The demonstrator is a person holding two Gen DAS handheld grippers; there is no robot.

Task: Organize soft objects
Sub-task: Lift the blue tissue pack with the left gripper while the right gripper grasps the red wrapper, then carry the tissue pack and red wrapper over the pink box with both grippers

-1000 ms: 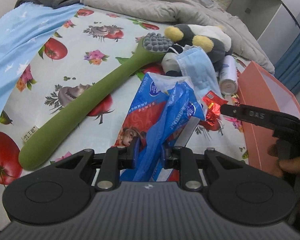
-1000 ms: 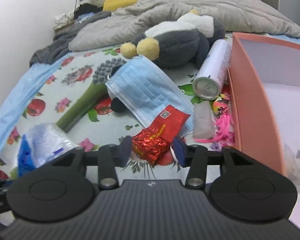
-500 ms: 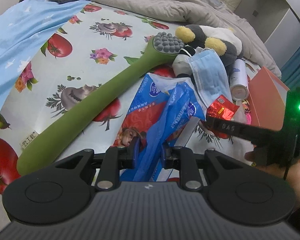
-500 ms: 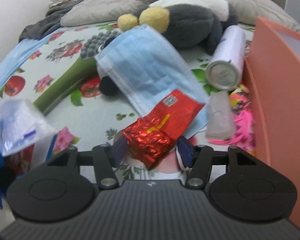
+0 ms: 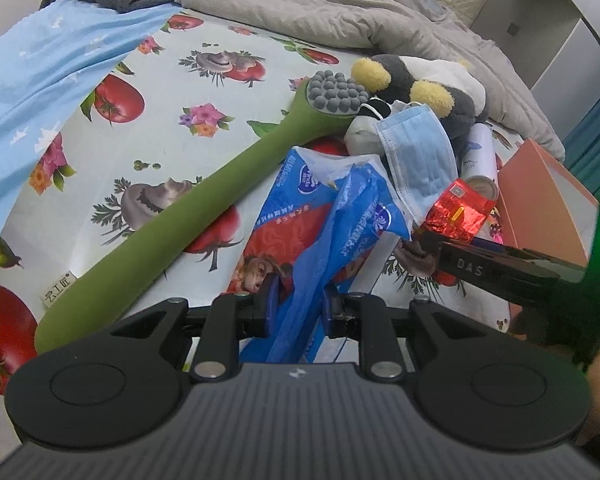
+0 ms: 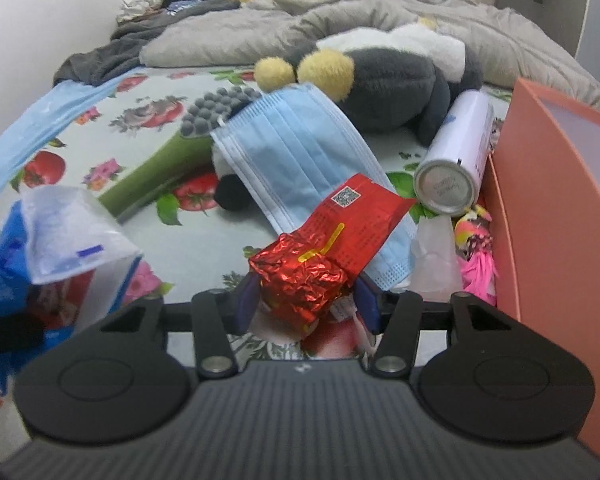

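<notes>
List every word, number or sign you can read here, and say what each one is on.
"OAS": on the black side of the right tongs, seen from the left wrist view; possibly part of a longer word.
Chinese characters on the white tag by the green massage stick: too small to read.
Print on the blue tissue pack: logo and Chinese text, blurred.
Red foil packet: a QR code and fine print, unreadable.
Can base stamp: illegible.

Low, close — both toward mask (image 5: 418, 156).
</notes>
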